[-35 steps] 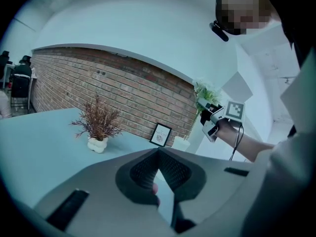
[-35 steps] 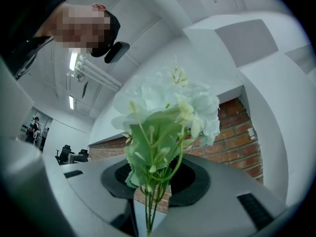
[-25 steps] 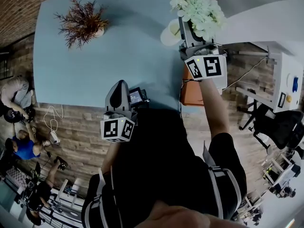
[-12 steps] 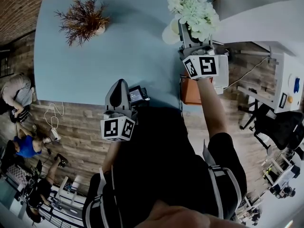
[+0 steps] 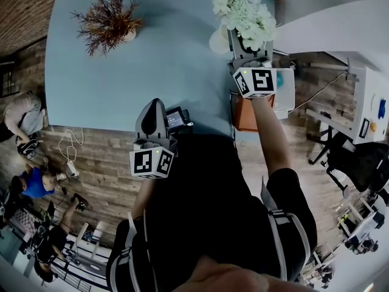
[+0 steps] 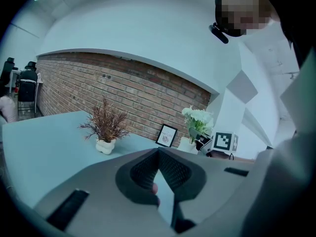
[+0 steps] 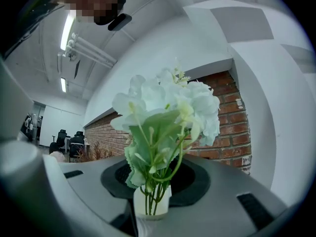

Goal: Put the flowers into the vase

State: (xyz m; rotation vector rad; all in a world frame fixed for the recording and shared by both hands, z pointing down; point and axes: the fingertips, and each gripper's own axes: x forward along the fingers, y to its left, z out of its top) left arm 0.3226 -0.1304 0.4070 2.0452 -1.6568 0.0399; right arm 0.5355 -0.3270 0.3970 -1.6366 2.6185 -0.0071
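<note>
A bunch of white flowers [image 5: 244,11] with green leaves is clamped by its stems in my right gripper [image 5: 237,39], which is shut on it. In the right gripper view the flowers [image 7: 163,117] rise straight up from between the jaws, with a white wrap [image 7: 150,204] round the stem ends. A white vase [image 5: 217,40] stands on the blue table [image 5: 152,59] just left of that gripper, under the blooms. The left gripper view shows the flowers [image 6: 198,118] above the vase [image 6: 186,143]. My left gripper [image 5: 153,108] hangs shut and empty over the table's near edge.
A dried brown plant [image 5: 108,22] in a small white pot stands at the table's far left. A framed picture [image 6: 167,135] leans on the brick wall behind the vase. A black device [image 5: 176,120] lies at the near edge, an orange box [image 5: 246,111] beside the table. People sit at the left [image 5: 27,184].
My right gripper has sunk with the flowers, bringing them lower beside the vase. The left gripper has stayed where it was.
</note>
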